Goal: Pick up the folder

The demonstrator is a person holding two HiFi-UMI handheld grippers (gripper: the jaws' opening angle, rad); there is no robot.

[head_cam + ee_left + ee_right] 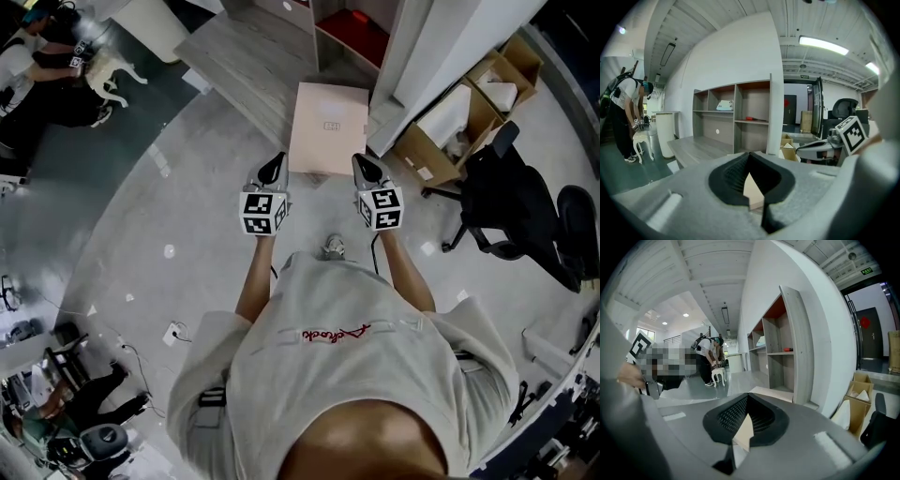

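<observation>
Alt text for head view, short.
Seen from above, a person holds a pale pink folder by its near edge, left gripper and right gripper each clamped on a corner. Grey floor, a low grey platform and an office chair surround them.

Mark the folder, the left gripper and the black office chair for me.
folder (328, 127): head view, middle of its pale cover.
left gripper (276, 165): head view, between its jaws at the folder's near edge.
office chair (518, 202): head view, its black padded part.
</observation>
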